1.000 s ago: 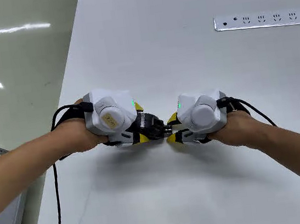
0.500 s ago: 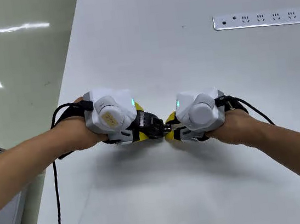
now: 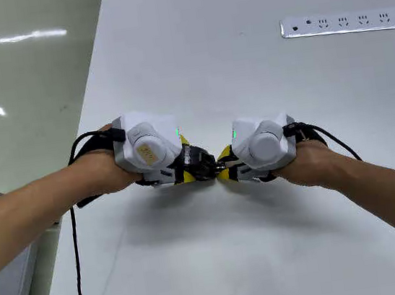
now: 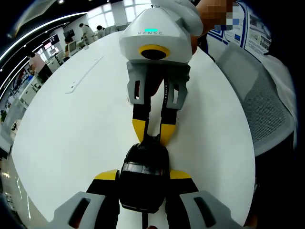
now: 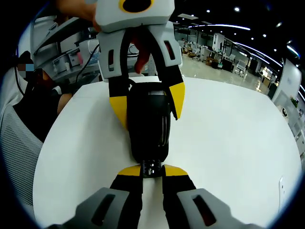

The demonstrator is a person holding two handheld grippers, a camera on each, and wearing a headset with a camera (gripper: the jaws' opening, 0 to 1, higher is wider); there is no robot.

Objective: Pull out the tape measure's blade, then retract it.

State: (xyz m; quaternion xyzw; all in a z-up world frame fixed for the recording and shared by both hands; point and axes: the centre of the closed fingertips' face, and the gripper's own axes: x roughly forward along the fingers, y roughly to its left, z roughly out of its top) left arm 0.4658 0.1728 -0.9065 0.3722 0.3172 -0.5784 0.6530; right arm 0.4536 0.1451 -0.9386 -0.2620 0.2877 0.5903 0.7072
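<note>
Low over the smooth white table [image 3: 283,245], left gripper [image 3: 186,171] clamps the rounded black tape measure [image 3: 201,165] by its sides; right gripper [image 3: 224,170], yellow-tipped, pinches narrowly the small metal blade hook [image 5: 151,167] at the case mouth.

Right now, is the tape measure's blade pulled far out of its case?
No, the right tool grips right at the case of the tape measure, with no blade showing between them.
</note>
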